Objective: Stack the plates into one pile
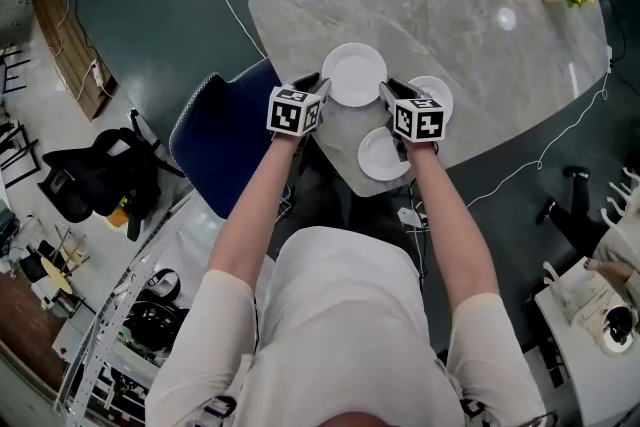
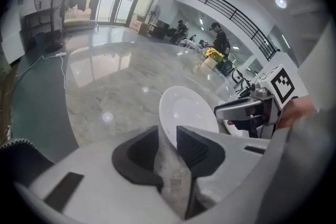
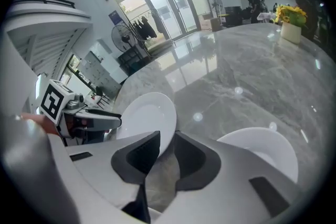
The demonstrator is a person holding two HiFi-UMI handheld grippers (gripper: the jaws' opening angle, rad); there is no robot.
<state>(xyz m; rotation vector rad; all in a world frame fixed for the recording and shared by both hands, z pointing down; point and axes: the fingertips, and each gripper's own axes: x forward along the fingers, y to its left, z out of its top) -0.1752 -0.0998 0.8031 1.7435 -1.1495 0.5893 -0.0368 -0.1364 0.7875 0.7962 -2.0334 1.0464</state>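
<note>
Three plain white round plates lie flat, face up and unstacked near the closest edge of the grey marbled desk (image 1: 450, 5). The far plate (image 1: 353, 74) sits furthest in from that edge. The right plate (image 1: 437, 92) lies beside it with bare desk between them, partly hidden from above. The near plate (image 1: 380, 157) lies closest to the edge, apart from the far plate.

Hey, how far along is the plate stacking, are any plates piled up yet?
Done: nothing; the far plate, right plate and near plate lie on the table, none on another. In hand: nothing; the left gripper and right gripper sit either side of the far plate, fingers open, empty. Left: all the stacking.
</note>
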